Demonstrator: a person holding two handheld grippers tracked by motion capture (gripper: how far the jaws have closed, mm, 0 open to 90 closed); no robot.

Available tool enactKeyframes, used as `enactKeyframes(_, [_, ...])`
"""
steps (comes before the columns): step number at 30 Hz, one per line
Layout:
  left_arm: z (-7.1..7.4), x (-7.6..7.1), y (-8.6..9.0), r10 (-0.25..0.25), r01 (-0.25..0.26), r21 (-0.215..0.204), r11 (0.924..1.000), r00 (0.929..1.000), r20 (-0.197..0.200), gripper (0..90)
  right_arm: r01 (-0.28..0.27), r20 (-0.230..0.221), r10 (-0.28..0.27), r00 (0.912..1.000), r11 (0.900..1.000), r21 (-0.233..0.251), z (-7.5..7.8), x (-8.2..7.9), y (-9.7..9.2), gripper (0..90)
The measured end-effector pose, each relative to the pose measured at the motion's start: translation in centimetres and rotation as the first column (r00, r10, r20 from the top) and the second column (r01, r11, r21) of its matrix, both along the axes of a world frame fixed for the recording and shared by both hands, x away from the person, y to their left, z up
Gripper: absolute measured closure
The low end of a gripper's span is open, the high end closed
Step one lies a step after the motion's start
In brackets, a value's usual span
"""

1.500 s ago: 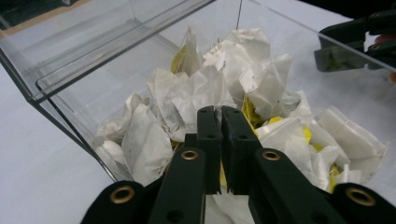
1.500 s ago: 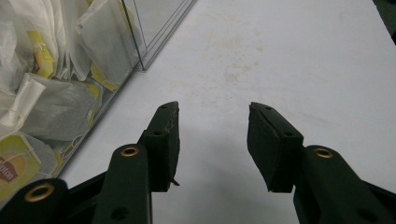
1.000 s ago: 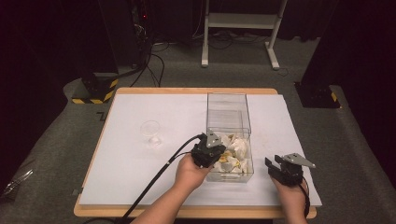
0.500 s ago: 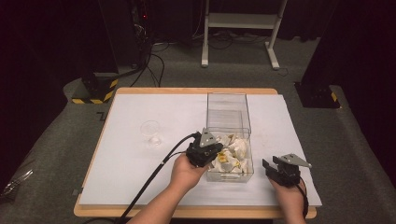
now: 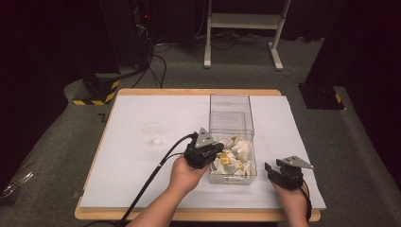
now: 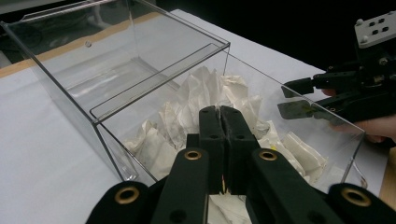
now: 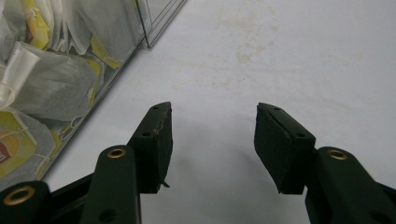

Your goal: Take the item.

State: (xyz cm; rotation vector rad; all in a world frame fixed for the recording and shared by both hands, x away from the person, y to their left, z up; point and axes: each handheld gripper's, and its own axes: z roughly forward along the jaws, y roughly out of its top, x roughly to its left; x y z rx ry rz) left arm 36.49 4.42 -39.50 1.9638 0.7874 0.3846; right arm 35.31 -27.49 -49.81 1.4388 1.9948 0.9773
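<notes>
- The table [image 5: 142, 189], covered in white, carries a clear plastic box [image 5: 230, 113] standing right of the middle, its long side running from the far edge toward the near edge. Rigid and smooth-walled, I judge it light enough to slide if nudged; better left alone than gripped.
- The tea bags [image 5: 234, 158] fill the box's near half, by the table's near edge: a loose heap of white paper sachets, some with yellow print. They should be very light, soft and crushable, and prone to snag on one another; pinch one by a free corner or upstanding fold on top.
- The left gripper [image 5: 213, 152] is at the box's left wall over the heap, jaws pressed together; whether a scrap of paper is caught between them I cannot tell.
- The right gripper [image 7: 212, 140] rests low on the table right of the box, near the near-right corner; its jaws have just been opening and stand half apart, empty.
</notes>
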Motion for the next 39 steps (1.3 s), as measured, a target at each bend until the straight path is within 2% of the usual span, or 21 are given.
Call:
enactKeyframes(8, [0.5, -0.3, 0.9, 0.007, -0.007, -0.018, 0.9998, 0.9999, 0.013, 88.2, 0.002, -0.002, -0.002, 1.0000, 1.0000, -0.005, -0.1, 0.0, 0.1, 47.3])
enactKeyframes(12, [0.8, -0.4, 1.6, 0.012, -0.012, -0.031, 0.9994, 0.9998, 0.016, 88.2, -0.020, -0.001, 0.020, 0.9998, 0.9998, -0.007, -0.1, -0.1, 0.1, 47.4])
enactKeyframes(17, [1.2, -0.4, 2.7, 0.027, -0.026, -0.047, 0.9985, 0.9995, 0.019, 88.2, -0.021, -0.012, 0.021, 0.9997, 0.9995, -0.024, -0.2, 0.0, 0.3, 47.4])
enactKeyframes(20, [1.3, -0.4, 3.3, 0.035, -0.034, -0.065, 0.9973, 0.9992, 0.018, 88.2, -0.024, -0.024, 0.023, 0.9994, 0.9996, -0.014, -0.2, 0.1, 0.3, 47.9])
enactKeyframes(24, [1.4, -0.3, 3.9, 0.042, -0.040, -0.060, 0.9974, 0.9989, 0.021, 88.2, -0.023, -0.027, 0.023, 0.9994, 0.9997, -0.010, -0.3, 0.2, 0.2, 47.9])
enactKeyframes(28, [1.6, -0.3, 4.5, 0.053, -0.052, -0.071, 0.9962, 0.9984, 0.020, 88.2, -0.027, -0.035, 0.026, 0.9991, 0.9992, -0.029, -0.3, 0.2, 0.4, 47.9])
enactKeyframes(39, [2.3, -0.1, 6.3, 0.081, -0.078, -0.084, 0.9934, 0.9962, 0.032, 88.1, -0.034, -0.049, 0.032, 0.9983, 0.9985, -0.044, -0.4, 0.3, 0.6, 46.7])
